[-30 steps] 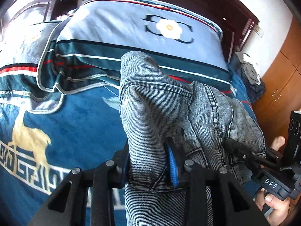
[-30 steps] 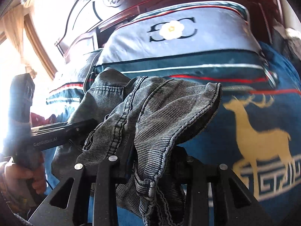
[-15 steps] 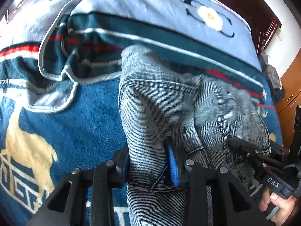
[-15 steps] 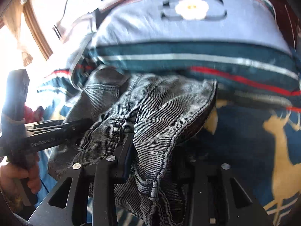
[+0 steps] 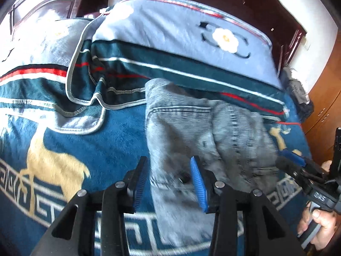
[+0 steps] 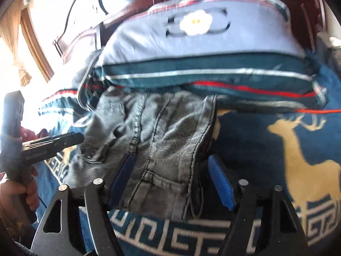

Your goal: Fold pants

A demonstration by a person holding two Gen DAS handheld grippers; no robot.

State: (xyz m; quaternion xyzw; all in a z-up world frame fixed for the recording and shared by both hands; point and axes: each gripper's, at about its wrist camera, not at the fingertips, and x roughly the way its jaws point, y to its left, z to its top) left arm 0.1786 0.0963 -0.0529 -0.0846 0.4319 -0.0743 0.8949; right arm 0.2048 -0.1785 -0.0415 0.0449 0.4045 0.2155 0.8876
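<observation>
Grey denim pants (image 5: 204, 136) lie bunched and folded on the blue deer-pattern blanket (image 5: 64, 145), their far end against the pillow. My left gripper (image 5: 168, 183) is open, its blue pads either side of the near left edge of the pants, which look blurred. My right gripper (image 6: 170, 181) is open too, jaws wide around the waistband end of the pants (image 6: 162, 140). The right gripper also shows at the right of the left wrist view (image 5: 289, 160). The left gripper shows at the left of the right wrist view (image 6: 70, 137).
A light-blue pillow with a white flower (image 5: 191, 34) lies across the head of the bed, before a dark wooden headboard (image 6: 89, 12). A wooden wardrobe (image 5: 326, 98) stands at the right. A bright window with a curtain (image 6: 15, 32) is at the left.
Both grippers have opened and let go of the pants. The pants have dropped from a raised hold onto the blanket, and both grippers have drawn back a little.
</observation>
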